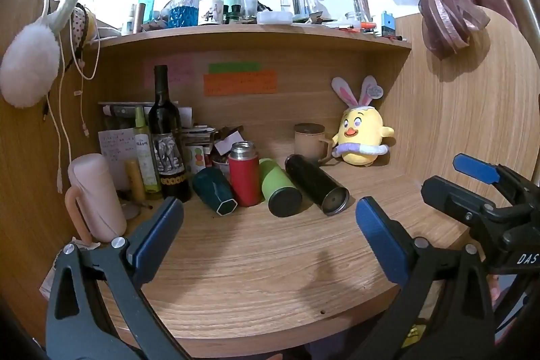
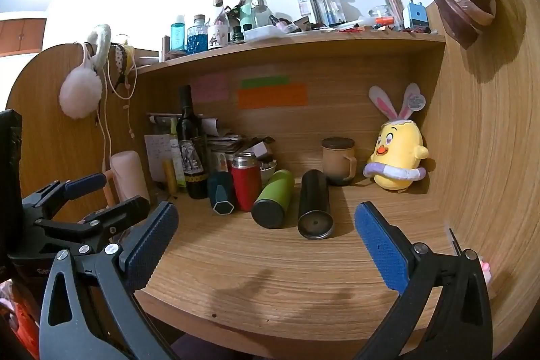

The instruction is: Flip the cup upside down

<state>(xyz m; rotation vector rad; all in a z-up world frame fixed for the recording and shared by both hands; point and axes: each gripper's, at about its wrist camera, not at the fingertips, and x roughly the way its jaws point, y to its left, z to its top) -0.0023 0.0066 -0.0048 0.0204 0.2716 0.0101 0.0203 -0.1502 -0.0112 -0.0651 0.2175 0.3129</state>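
A row of cups sits at the back of the wooden desk (image 1: 270, 265). A dark teal hexagonal cup (image 1: 214, 191) (image 2: 221, 193) lies tilted. A red flask (image 1: 243, 172) (image 2: 245, 179) stands upright. A green tumbler (image 1: 279, 188) (image 2: 273, 198) and a black tumbler (image 1: 315, 184) (image 2: 314, 203) lie on their sides, bases toward me. My left gripper (image 1: 270, 235) is open and empty, well short of the cups. My right gripper (image 2: 266, 242) is open and empty, also in front of them; it shows at the right in the left wrist view (image 1: 472, 191).
A wine bottle (image 1: 167, 137), a pink bottle (image 1: 96, 191), a lidded beige mug (image 1: 310, 140) and a yellow plush chick (image 1: 362, 137) stand around the cups. A cluttered shelf (image 1: 256, 32) hangs overhead. Wooden side walls close in left and right (image 2: 489, 157).
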